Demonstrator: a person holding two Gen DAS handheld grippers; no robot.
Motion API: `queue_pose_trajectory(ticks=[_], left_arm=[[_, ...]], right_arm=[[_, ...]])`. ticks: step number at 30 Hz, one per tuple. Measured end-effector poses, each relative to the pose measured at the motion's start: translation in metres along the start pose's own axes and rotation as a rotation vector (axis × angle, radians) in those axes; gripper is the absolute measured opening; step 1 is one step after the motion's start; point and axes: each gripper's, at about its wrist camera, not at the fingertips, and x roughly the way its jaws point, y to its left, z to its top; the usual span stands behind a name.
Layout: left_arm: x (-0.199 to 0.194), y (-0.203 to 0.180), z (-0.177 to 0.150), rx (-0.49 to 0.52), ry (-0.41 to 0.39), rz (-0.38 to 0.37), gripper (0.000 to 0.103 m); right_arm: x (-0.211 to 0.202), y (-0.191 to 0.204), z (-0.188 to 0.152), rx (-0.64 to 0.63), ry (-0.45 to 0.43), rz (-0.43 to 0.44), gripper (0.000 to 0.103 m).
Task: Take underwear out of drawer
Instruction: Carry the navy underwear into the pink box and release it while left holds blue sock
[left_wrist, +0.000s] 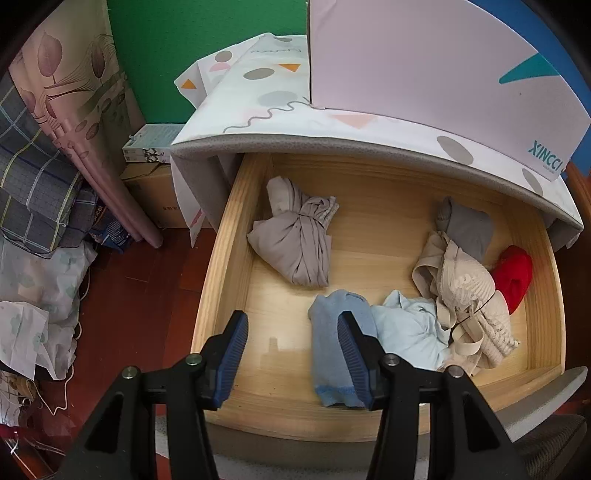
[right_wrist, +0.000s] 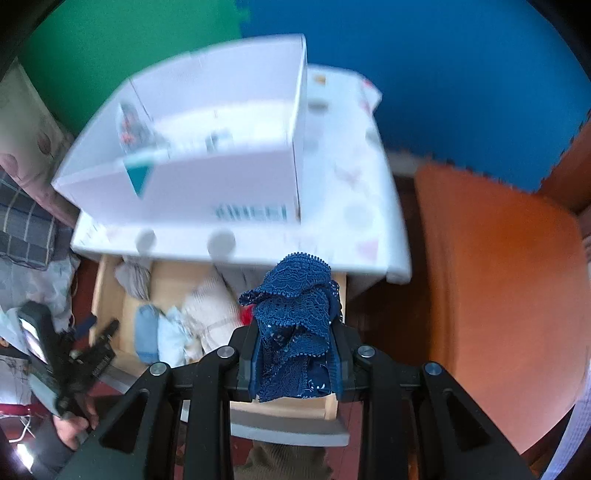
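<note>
While the left gripper (left_wrist: 293, 350) hovers over the drawer (left_wrist: 229, 236), jaws wide apart and holding nothing, we should keep it clear. From the right wrist, the right gripper (right_wrist: 295, 356) has its jaws clenched on the blue lace underwear (right_wrist: 295, 317), lifted above the drawer; we should raise it steadily.

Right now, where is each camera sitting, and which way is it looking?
Left wrist: sits on the left gripper, low over the open wooden drawer, looking down at loose clothes; its open blue-padded fingers show.
Right wrist: sits on the right gripper, higher up, looking down at the drawer and white box; its fingers are shut on dark blue lace underwear.
Shared: both see the drawer, the light blue sock and the box; the right view also shows the left gripper.
</note>
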Motion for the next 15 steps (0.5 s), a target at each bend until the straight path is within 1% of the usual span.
queue_pose_trajectory(ticks=[2, 8, 11, 15], left_arm=[[0.000, 0.002, 0.000, -0.006, 0.001, -0.004, 0.052], [0.002, 0.005, 0.001, -0.021, 0.011, -0.008, 0.052], [0.002, 0.005, 0.001, -0.024, 0.008, -0.004, 0.052], [0.003, 0.007, 0.001, -0.031, 0.010, -0.011, 0.052]], right_arm=[[-0.015, 0.000, 0.016, -0.005, -0.035, -0.003, 0.026], [-0.033, 0.022, 0.075, -0.023, -0.105, -0.002, 0.026], [-0.030, 0.037, 0.108, -0.049, -0.120, -0.015, 0.026], [-0.009, 0.054, 0.139, -0.054, -0.089, -0.008, 0.026]])
